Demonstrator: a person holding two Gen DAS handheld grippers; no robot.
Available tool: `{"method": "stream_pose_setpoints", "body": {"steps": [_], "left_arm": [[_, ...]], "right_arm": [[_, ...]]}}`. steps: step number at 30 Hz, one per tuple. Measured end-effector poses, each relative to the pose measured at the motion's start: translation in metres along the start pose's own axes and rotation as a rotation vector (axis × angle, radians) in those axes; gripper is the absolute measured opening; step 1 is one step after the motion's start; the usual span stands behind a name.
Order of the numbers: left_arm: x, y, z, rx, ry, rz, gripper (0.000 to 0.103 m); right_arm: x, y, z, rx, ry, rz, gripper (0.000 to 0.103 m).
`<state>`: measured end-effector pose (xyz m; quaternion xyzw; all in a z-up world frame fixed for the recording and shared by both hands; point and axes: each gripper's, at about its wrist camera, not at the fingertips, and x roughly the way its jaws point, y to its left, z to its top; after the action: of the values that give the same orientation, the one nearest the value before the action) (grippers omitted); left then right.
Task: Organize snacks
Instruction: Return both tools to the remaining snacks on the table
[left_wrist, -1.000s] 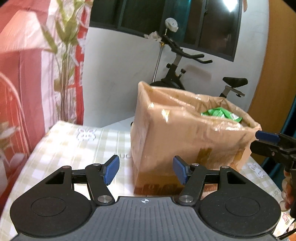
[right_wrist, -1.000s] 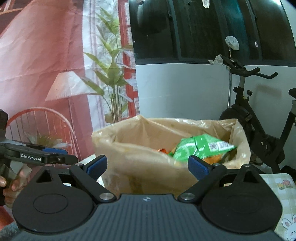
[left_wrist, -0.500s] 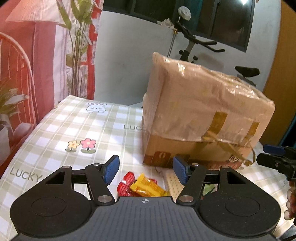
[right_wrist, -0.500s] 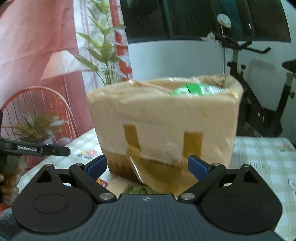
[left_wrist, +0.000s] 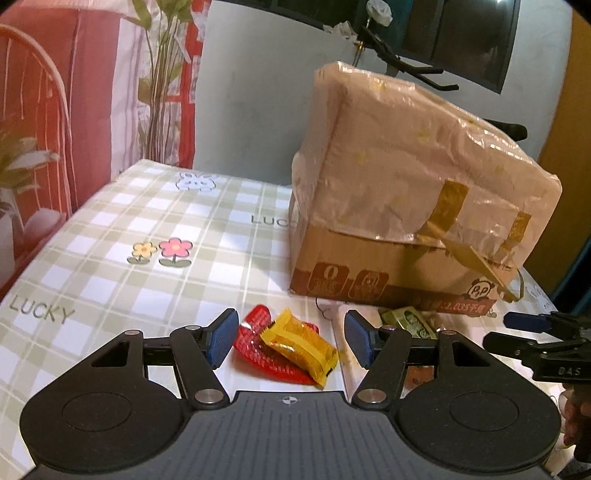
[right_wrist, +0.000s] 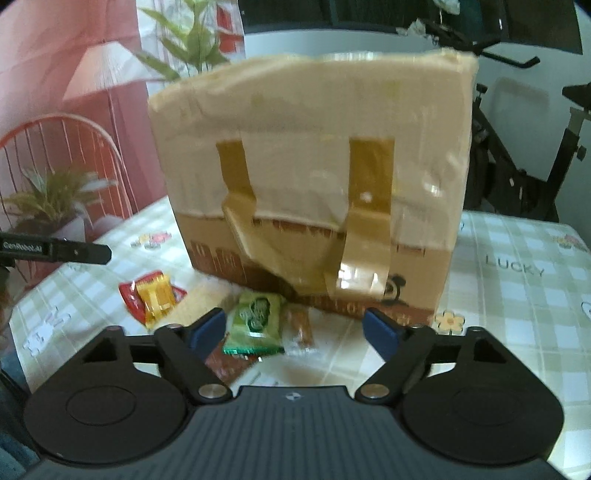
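A cardboard box (left_wrist: 406, 206) wrapped in tape and plastic stands on the checked tablecloth (left_wrist: 147, 236); it also shows in the right wrist view (right_wrist: 314, 177). In front of it lie a yellow snack packet (left_wrist: 299, 345) on a red packet (left_wrist: 258, 343), seen again in the right wrist view as yellow (right_wrist: 157, 295) and red (right_wrist: 129, 295), plus a green packet (right_wrist: 255, 321) and a small orange one (right_wrist: 301, 326). My left gripper (left_wrist: 290, 341) is open and empty, just above the yellow and red packets. My right gripper (right_wrist: 295, 328) is open and empty, above the green packet.
An exercise bike (right_wrist: 517, 155) stands behind the table at the right. A red curtain and a plant (left_wrist: 162, 74) are at the left. The right gripper's fingers (left_wrist: 532, 332) reach in at the left view's right edge.
Both grippers have dropped from box-top height down toward the table. The box's open top is out of sight and the loose packets in front of it have come into view.
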<state>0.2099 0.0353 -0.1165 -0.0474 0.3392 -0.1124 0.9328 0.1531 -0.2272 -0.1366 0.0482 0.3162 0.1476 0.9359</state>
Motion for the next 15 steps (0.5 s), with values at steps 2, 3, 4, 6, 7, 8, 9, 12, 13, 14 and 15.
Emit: {"method": "stream_pose_setpoints", "body": {"steps": [2,3,4,6,7,8,9,12,13,14,15], "left_arm": [[0.002,0.0,-0.003,-0.002,0.011,-0.003,0.065],[0.003,0.0,-0.004,-0.004,0.014,-0.004,0.065],[0.003,0.0,-0.005,-0.005,0.017,-0.006,0.065],[0.003,0.001,-0.007,-0.01,0.021,-0.014,0.063],[0.003,0.002,-0.008,-0.012,0.023,-0.017,0.06],[0.003,0.002,-0.009,-0.012,0.027,-0.02,0.059],[0.003,0.003,-0.009,-0.013,0.03,-0.022,0.059],[0.005,0.003,-0.011,-0.018,0.041,-0.022,0.058],[0.006,0.004,-0.011,-0.02,0.046,-0.022,0.058],[0.007,0.004,-0.012,-0.022,0.051,-0.022,0.058],[0.008,0.004,-0.012,-0.024,0.056,-0.023,0.058]], "right_arm": [[0.005,-0.001,-0.002,0.016,0.016,0.005,0.078],[0.009,-0.001,-0.002,0.023,0.024,0.011,0.077],[0.013,0.001,-0.001,0.026,0.032,0.02,0.075],[0.022,0.005,0.0,0.021,0.044,0.048,0.072],[0.027,0.007,0.001,0.017,0.048,0.065,0.068],[0.032,0.009,0.003,0.014,0.052,0.082,0.065],[0.038,0.012,0.005,0.01,0.055,0.096,0.062],[0.058,0.017,0.01,-0.005,0.072,0.11,0.061],[0.064,0.019,0.011,-0.007,0.08,0.107,0.061],[0.07,0.019,0.012,-0.01,0.09,0.103,0.061],[0.076,0.02,0.012,-0.017,0.102,0.092,0.061]]}}
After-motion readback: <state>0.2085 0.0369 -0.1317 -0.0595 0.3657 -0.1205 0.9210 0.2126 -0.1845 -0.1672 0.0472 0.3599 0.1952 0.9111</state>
